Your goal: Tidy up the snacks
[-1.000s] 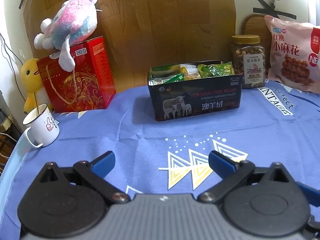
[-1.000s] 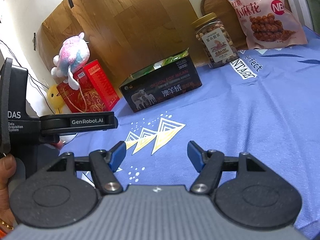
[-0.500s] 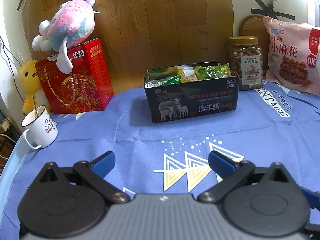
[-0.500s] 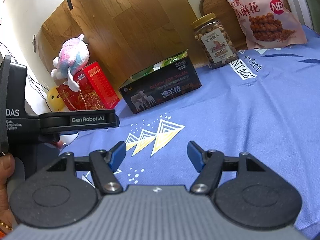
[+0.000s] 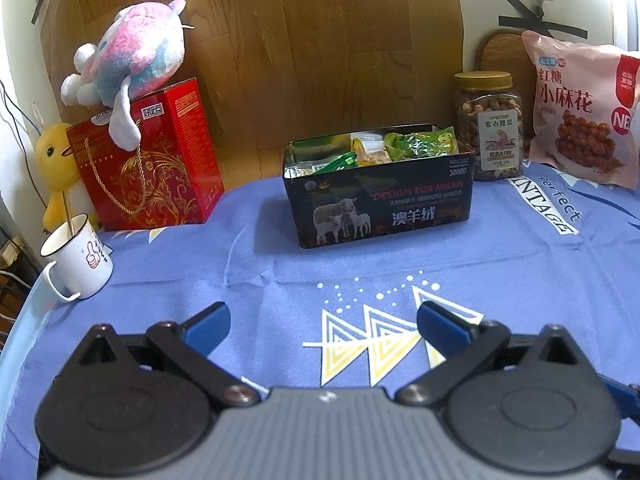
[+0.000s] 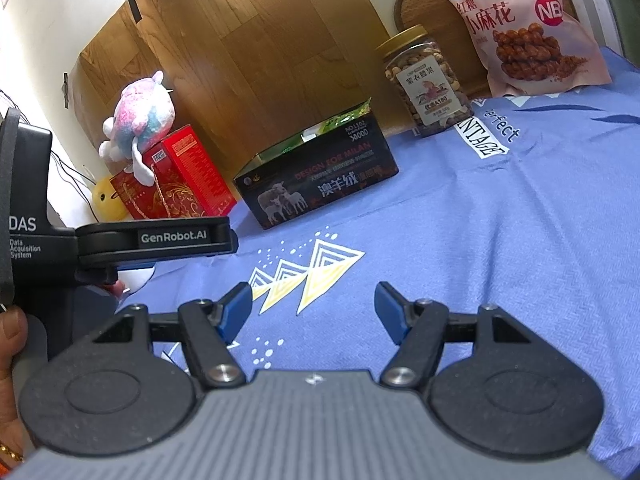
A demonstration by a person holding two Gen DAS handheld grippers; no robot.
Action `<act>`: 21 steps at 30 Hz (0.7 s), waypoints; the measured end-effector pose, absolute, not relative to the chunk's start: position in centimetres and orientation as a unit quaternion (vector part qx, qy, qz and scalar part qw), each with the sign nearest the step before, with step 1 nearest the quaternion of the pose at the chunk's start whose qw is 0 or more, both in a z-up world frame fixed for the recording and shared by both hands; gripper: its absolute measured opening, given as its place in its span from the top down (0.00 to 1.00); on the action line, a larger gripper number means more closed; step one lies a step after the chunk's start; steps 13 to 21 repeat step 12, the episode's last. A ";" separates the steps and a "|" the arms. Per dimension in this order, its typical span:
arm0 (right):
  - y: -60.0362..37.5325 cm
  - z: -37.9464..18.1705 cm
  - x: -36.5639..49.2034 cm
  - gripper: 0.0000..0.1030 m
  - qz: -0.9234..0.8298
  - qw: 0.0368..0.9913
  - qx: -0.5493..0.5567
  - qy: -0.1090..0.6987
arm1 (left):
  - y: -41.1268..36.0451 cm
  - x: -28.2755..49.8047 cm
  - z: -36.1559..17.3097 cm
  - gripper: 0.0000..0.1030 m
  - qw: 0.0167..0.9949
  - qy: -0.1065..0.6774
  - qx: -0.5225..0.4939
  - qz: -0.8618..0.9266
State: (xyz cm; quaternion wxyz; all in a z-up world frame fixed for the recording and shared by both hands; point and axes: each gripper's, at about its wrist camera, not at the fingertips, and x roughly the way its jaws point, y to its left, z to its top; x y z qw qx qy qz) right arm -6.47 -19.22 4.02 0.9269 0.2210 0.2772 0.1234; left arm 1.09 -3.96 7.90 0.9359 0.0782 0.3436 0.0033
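Left wrist view
Left gripper (image 5: 323, 322): spread wide, nothing held, low over the near part of the table.
Table (image 5: 520, 280): covered by a blue cloth, lightly creased, with white-and-yellow triangle prints and dots near the gripper, lettering at right.
Snack tin (image 5: 380, 210): black, sheep picture on its front, lid off, mid-table toward the back; green and yellow snack packets (image 5: 418, 144) sat inside it.
Nut jar (image 5: 488, 128): clear, gold lid, upright just right of the tin.
Pink snack bag (image 5: 584, 112): leaned upright at far right, beside the jar.
Red gift box (image 5: 152, 160): back left, rope handle; a pink-blue plush toy (image 5: 132, 56) sat on top.
Yellow duck toy (image 5: 56, 160): left of the red box.
White mug (image 5: 76, 260): left edge of the table, a stick standing in it.
Room: wood-grain panel (image 5: 320, 40) taped to a pale wall behind the table.

Right wrist view
Right gripper (image 6: 314, 310): released, empty, above the triangle print.
Left gripper body: black, marked GenRobot.AI, at left, held by a hand (image 6: 10, 340).
Snack tin (image 6: 320, 188): ahead and left, well apart from the gripper.
Nut jar (image 6: 426, 84) and pink snack bag (image 6: 516, 32): back right against the wall.
Red gift box (image 6: 176, 176): behind the tin at left.
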 end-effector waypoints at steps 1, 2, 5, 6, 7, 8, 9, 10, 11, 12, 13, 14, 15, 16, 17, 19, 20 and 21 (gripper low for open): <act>-19.2 4.0 -6.5 0.32 0.123 0.927 0.221 0.277 | -4.0 1.1 7.9 0.00 0.936 0.343 0.078 0.003; -19.2 4.0 -6.5 0.32 0.123 0.927 0.221 0.276 | -4.0 1.1 7.9 0.00 0.936 0.343 0.079 0.003; -19.3 4.0 -6.5 0.32 0.123 0.927 0.221 0.276 | -4.0 1.0 8.0 0.00 0.937 0.341 0.078 0.005; -19.3 4.0 -6.5 0.32 0.123 0.927 0.221 0.276 | -4.0 1.0 8.0 0.00 0.937 0.340 0.075 0.001; -19.3 4.0 -6.5 0.32 0.123 0.927 0.220 0.276 | -3.9 1.0 8.1 0.01 0.938 0.338 0.072 -0.006; -19.3 4.0 -6.5 0.32 0.123 0.928 0.220 0.276 | -3.9 0.9 8.1 0.01 0.939 0.336 0.069 -0.016; -19.3 4.0 -6.5 0.32 0.123 0.928 0.219 0.276 | -3.9 0.9 8.2 0.01 0.939 0.337 0.068 -0.021; -19.3 4.0 -6.5 0.32 0.123 0.928 0.218 0.276 | -4.0 0.8 8.2 0.00 0.939 0.336 0.068 -0.022; -19.3 4.1 -6.6 0.32 0.121 0.929 0.216 0.275 | -4.1 0.7 8.2 0.00 0.940 0.333 0.070 -0.021; -19.3 4.1 -6.6 0.32 0.119 0.930 0.214 0.274 | -4.1 0.7 8.2 0.00 0.941 0.331 0.071 -0.020; -19.3 4.1 -6.6 0.32 0.119 0.930 0.214 0.274 | -4.1 0.7 8.2 0.00 0.941 0.331 0.071 -0.020; -19.3 4.1 -6.6 0.32 0.119 0.930 0.214 0.274 | -4.1 0.7 8.2 0.00 0.941 0.331 0.071 -0.020; -19.3 4.1 -6.6 0.32 0.119 0.930 0.214 0.274 | -4.1 0.7 8.2 0.00 0.941 0.331 0.071 -0.020; -19.3 4.1 -6.6 0.32 0.119 0.930 0.214 0.274 | -4.1 0.7 8.2 0.00 0.941 0.331 0.071 -0.020; -19.3 4.1 -6.6 0.32 0.119 0.930 0.214 0.274 | -4.1 0.7 8.2 0.00 0.941 0.331 0.071 -0.020; -19.3 4.1 -6.6 0.32 0.119 0.930 0.214 0.274 | -4.1 0.7 8.2 0.00 0.941 0.331 0.071 -0.020; -19.3 4.1 -6.6 0.32 0.119 0.930 0.214 0.274 | -4.1 0.7 8.2 0.00 0.941 0.331 0.071 -0.020; -19.3 4.1 -6.6 0.32 0.119 0.930 0.214 0.274 | -4.1 0.7 8.2 0.00 0.941 0.331 0.071 -0.020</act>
